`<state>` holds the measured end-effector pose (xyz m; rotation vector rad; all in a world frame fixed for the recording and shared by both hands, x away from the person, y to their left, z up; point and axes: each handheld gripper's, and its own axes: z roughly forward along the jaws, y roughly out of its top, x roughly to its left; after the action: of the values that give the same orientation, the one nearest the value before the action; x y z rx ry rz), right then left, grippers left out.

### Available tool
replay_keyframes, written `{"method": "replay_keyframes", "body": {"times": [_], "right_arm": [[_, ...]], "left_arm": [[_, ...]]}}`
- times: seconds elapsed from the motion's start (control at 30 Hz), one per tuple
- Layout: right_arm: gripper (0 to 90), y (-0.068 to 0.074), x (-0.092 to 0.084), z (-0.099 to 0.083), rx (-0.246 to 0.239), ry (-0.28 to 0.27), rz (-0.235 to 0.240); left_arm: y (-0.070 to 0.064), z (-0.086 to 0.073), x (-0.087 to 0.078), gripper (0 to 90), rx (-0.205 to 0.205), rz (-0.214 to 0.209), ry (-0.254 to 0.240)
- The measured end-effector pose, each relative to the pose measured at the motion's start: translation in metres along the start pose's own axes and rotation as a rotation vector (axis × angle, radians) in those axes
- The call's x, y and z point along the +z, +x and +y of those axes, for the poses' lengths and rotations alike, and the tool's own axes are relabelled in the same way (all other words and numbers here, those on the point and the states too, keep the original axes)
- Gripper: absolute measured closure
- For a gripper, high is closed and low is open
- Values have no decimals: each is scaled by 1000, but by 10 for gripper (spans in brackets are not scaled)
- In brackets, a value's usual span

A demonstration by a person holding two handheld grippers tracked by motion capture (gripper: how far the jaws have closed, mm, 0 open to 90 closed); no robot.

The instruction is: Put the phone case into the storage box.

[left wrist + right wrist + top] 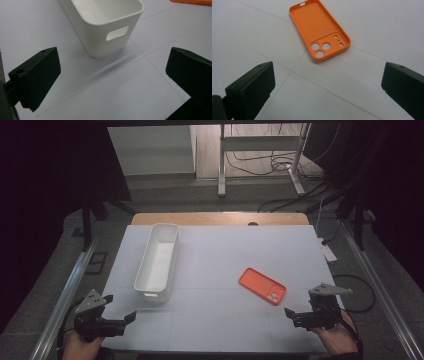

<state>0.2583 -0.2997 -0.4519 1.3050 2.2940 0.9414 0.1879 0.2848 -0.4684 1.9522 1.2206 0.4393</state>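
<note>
An orange phone case (pixel 262 286) lies flat, inside up, on the right half of the white table; the right gripper view shows its camera cutouts nearest me (pixel 319 28). A long white bin (pixel 157 261) stands empty at the left; its handle slot faces the left gripper (pixel 106 27). My left gripper (pixel 119 312) rests at the front left corner, open, a short way in front of the bin. My right gripper (pixel 295 316) sits at the front right, open, just short of the case. Nothing is between either pair of jaws.
The white table top (pixel 225 260) has a wooden strip along its far edge. A white power strip (pixel 328 251) lies off the right side. Metal rails flank the table, and a desk frame with cables stands beyond.
</note>
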Motion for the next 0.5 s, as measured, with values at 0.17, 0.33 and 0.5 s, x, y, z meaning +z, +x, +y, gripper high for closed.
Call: {"method": "replay_keyframes", "body": {"times": [0.17, 0.33, 0.5], "right_arm": [[0, 0, 5, 5, -8, 7, 8], [0, 0, 9, 9, -8, 8, 13], [0, 0, 13, 13, -15, 10, 25]], "left_arm": [[1, 0, 0, 4, -5, -7, 3], [1, 0, 0, 5, -7, -11, 5], [1, 0, 1, 5, -7, -12, 6]]}}
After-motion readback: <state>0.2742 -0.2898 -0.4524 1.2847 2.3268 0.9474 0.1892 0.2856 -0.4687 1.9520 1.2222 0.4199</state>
